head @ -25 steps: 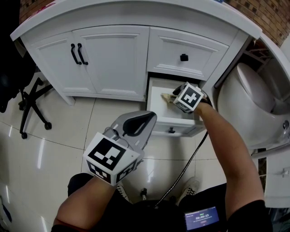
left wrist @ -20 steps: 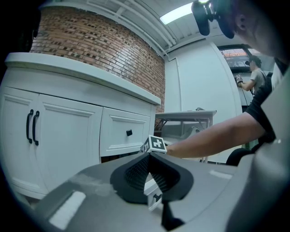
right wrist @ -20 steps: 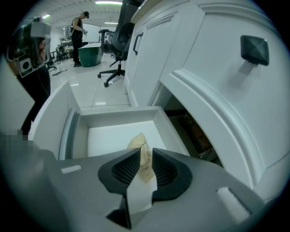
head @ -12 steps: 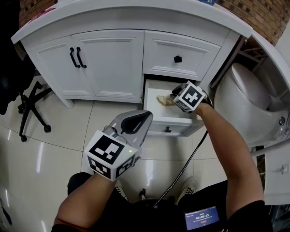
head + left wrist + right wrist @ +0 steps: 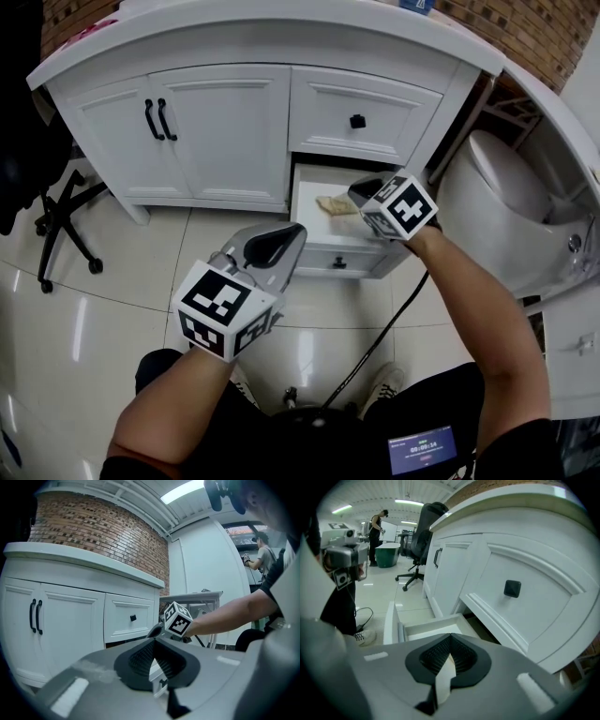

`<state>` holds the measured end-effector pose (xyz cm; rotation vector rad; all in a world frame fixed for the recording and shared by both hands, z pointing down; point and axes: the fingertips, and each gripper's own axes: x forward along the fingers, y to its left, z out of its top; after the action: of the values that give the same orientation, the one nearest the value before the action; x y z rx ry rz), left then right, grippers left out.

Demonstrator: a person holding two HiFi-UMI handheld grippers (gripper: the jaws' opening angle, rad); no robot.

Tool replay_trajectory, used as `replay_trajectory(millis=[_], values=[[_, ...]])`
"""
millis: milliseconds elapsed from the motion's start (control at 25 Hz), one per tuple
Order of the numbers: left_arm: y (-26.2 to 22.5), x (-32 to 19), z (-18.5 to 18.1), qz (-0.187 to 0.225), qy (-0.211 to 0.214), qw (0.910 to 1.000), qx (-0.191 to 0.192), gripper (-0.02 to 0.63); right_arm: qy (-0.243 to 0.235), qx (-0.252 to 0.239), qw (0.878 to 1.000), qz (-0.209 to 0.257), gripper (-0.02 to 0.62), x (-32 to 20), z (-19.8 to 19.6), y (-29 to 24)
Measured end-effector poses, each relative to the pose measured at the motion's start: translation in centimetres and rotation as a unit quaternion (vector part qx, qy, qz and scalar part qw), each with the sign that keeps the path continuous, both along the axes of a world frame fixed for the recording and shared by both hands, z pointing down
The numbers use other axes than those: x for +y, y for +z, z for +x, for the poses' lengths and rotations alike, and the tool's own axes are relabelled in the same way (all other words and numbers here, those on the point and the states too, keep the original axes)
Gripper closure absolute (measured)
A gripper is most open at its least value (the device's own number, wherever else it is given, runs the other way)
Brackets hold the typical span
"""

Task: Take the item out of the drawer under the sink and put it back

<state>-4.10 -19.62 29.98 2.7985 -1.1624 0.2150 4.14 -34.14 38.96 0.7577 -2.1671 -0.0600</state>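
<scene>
Over the open drawer (image 5: 323, 251), I am pinching a beige cloth (image 5: 330, 203) with the right hand-held gripper (image 5: 356, 193), probably lifting it out. The left hand-held gripper (image 5: 277, 242) is idling, pressed together on nothing.

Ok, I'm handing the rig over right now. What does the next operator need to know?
Left gripper: jaws together, nothing in them, held low in front of the cabinet, to the left of the drawer.
Right gripper: jaws shut on the item, a limp beige piece, over the open drawer.
Done: the drawer is pulled out and the item is gripped.
Unclear: whether the item rests on the drawer bottom or is lifted off it.
Left: lift it clear of the drawer if that is not yet done, set it back inside, then open the right jaws.
</scene>
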Motion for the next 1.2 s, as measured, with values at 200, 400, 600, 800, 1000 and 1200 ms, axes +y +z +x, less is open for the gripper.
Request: replay_trajectory(millis=[200,400,600,800,1000,1200], values=[[-0.2,0.3,0.0,0.001,0.000,1.0000,0.007,0.601,0.027,-0.117,0.993,0.018,0.588,5.3,0.3,-5.9],[-0.5,0.5,-0.4,-0.009,0.004,0.9995,0.029,0.601,0.030,-0.226,0.973,0.017,0.588,12.2,1.6,-11.4],[-0.8,0.8,0.3,0.001,0.011,0.9996,0.026,0.601,0.050,-0.269,0.962,0.014,0.588,15.4,3.4,-12.6],[-0.8,0.9,0.8,0.003,0.013,0.9997,0.022,0.601,0.072,-0.285,0.956,0.023,0.588,16.1,5.2,-11.8],[-0.8,0.7,1.0,0.005,0.014,0.9998,0.015,0.601,0.085,-0.294,0.952,0.026,0.588,15.7,6.3,-11.0],[-0.6,0.5,1.4,0.009,0.009,0.9999,0.008,0.601,0.084,-0.295,0.951,0.026,0.588,16.0,6.7,-10.5]])
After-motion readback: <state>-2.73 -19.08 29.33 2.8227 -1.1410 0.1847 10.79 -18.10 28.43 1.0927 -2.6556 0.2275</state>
